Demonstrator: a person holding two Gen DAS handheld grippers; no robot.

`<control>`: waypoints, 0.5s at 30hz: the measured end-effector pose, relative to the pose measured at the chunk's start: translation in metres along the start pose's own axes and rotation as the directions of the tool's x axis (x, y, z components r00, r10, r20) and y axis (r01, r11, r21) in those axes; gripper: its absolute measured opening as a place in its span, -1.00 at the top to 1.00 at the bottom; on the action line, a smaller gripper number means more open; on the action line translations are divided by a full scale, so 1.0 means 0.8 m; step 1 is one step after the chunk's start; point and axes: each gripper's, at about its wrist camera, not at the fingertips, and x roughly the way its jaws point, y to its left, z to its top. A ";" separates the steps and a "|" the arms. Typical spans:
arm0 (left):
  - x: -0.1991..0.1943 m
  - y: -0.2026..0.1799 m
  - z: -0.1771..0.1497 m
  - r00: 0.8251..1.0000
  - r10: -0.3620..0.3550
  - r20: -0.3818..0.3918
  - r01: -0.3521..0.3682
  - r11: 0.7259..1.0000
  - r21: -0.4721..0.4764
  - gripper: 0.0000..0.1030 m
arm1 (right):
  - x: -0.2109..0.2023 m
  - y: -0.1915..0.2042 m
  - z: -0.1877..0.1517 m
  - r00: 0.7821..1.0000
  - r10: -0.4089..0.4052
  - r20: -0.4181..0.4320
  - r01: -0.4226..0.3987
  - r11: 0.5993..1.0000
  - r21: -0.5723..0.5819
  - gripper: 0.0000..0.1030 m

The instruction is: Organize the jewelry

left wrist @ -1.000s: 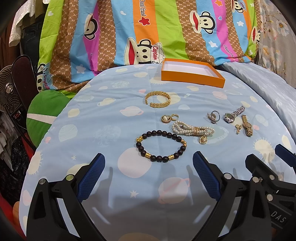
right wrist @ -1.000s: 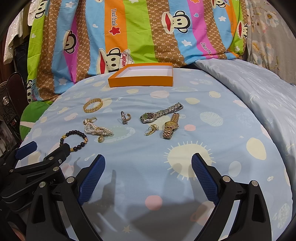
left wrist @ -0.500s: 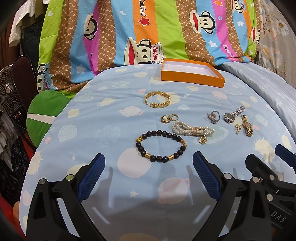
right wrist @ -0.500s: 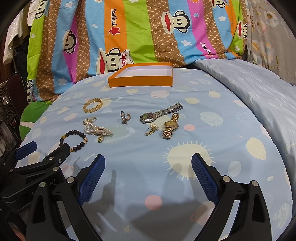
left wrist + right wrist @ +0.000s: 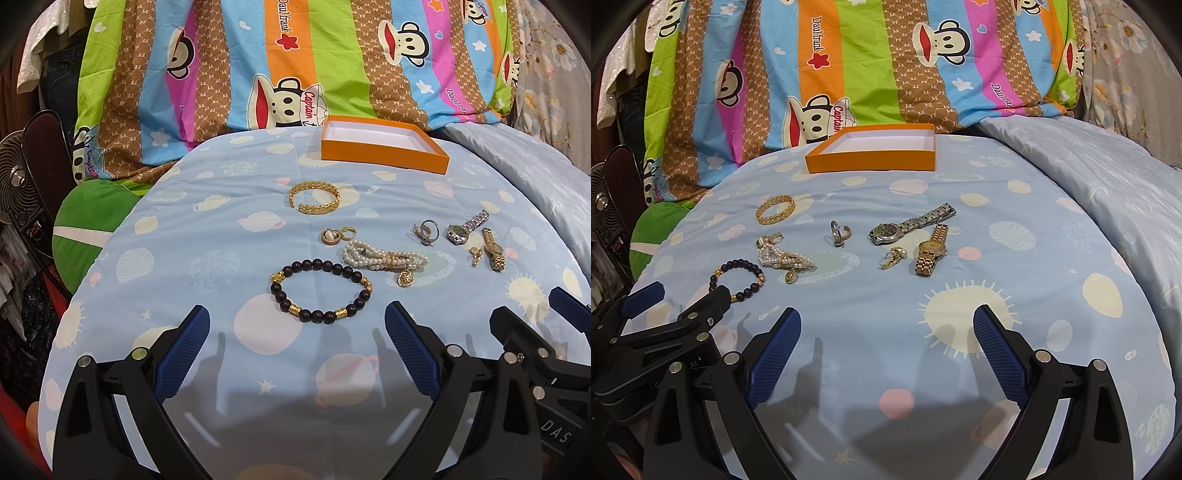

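Both the left gripper [image 5: 297, 332] and right gripper [image 5: 886, 332] hover spread wide and empty above scattered jewelry (beaded bracelet [image 5: 320, 290] nearest the left); the orange box [image 5: 875, 153] sits beyond on the blue bedsheet [image 5: 1015, 295].

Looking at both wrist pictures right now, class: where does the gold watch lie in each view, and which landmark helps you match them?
Left wrist view: the gold watch lies far right, right of the silver watch.
Right wrist view: the gold watch lies near the centre, just below the silver watch.
Shared landmark: the orange box at the far edge of the blue sheet.
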 end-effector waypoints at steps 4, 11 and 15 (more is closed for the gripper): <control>0.000 0.000 0.000 1.000 0.002 0.000 -0.002 1.000 0.000 -0.81 | 0.000 0.000 0.000 1.000 0.000 -0.001 0.000 1.000 0.000 -0.80; 0.000 0.000 0.000 1.000 0.001 -0.001 -0.001 1.000 0.000 -0.81 | 0.000 0.000 0.000 1.000 0.000 -0.002 0.000 1.000 0.001 -0.80; 0.001 -0.001 -0.001 1.000 -0.003 -0.005 0.003 1.000 0.000 -0.81 | 0.001 0.000 0.000 1.000 0.001 -0.003 -0.001 1.000 0.002 -0.80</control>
